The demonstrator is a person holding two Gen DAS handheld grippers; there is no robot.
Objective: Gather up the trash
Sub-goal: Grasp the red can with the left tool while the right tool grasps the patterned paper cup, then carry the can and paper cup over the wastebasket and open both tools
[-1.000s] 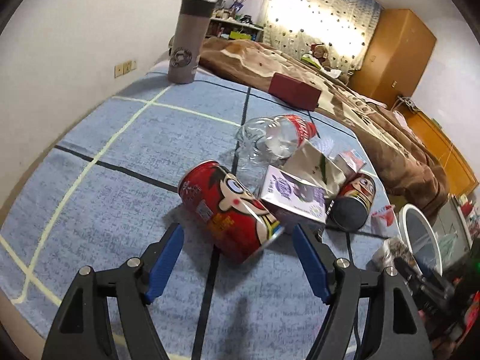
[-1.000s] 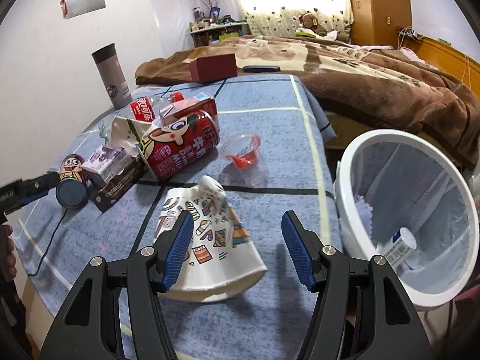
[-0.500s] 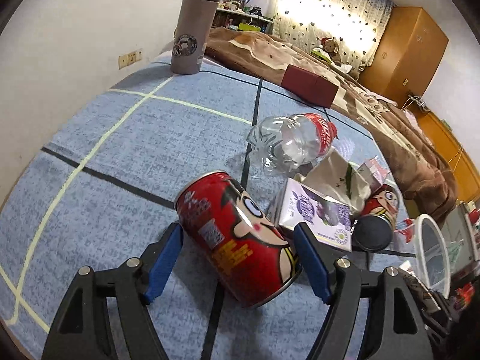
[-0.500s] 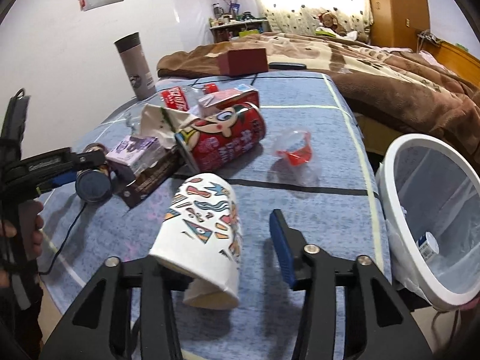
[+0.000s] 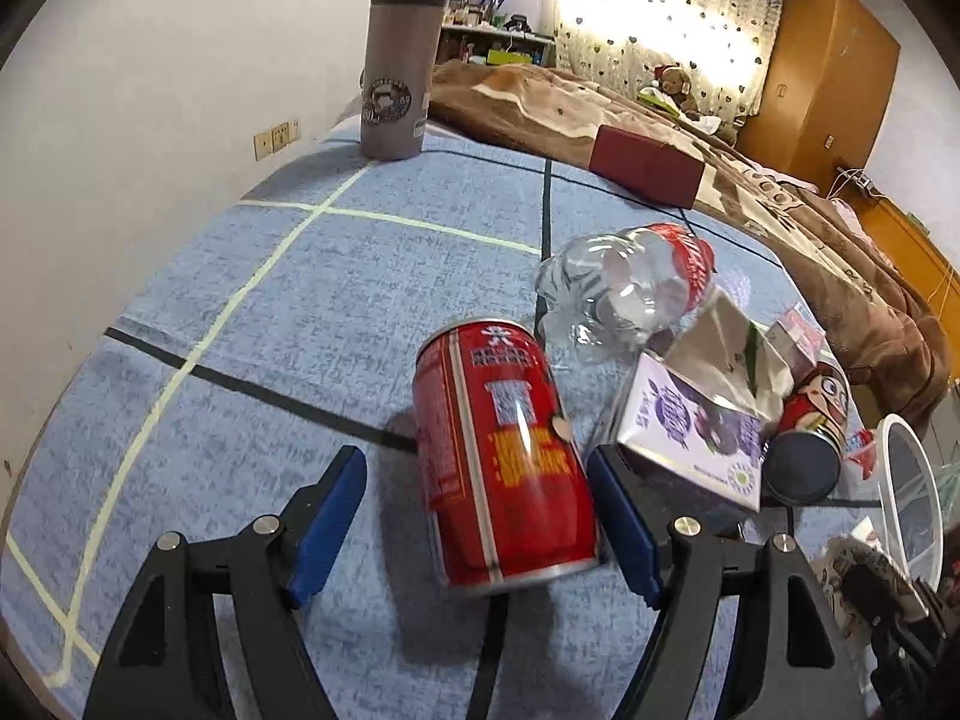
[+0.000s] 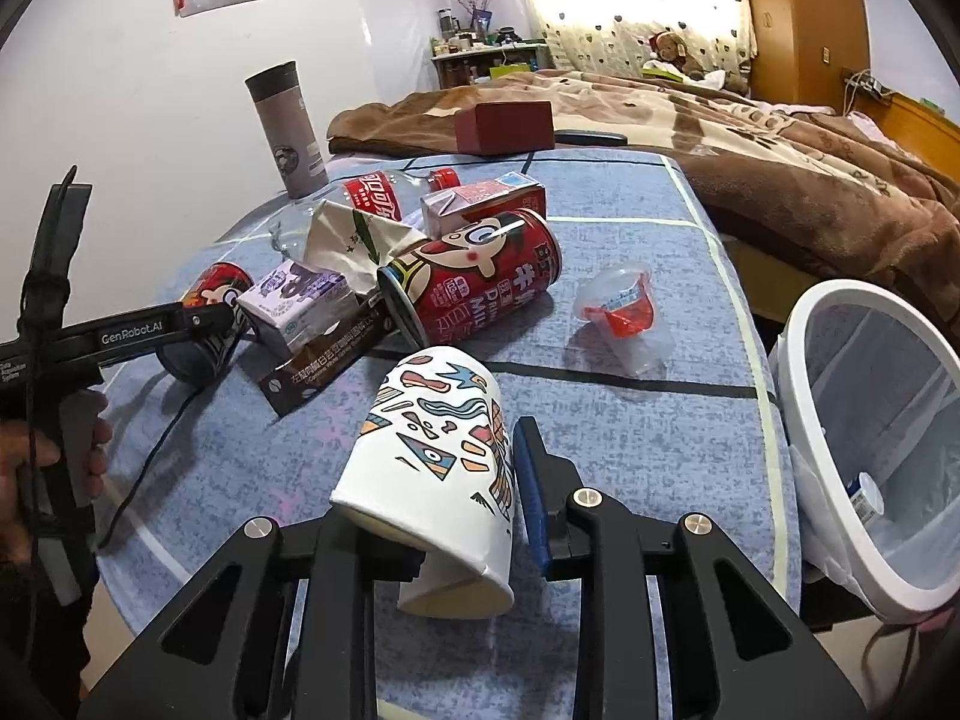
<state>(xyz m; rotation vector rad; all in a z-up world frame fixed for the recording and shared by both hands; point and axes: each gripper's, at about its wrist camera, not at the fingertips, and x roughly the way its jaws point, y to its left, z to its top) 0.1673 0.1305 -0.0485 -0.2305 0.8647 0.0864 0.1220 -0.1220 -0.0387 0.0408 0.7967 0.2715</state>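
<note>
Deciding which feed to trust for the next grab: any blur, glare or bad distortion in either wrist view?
Left wrist view: the red can between the fingers is slightly motion-smeared; the window curtain is blown out; fisheye bends the bedspread lines. Right wrist view: sharp on the patterned paper cup; the curtain glares here too; dark vignette in the corners.

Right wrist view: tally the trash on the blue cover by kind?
Red cans: 2
Cartons: 3
Plastic bottle: 1
Paper cup: 1
Clear plastic cup: 1
Crumpled wrapper: 1
Total: 9
</note>
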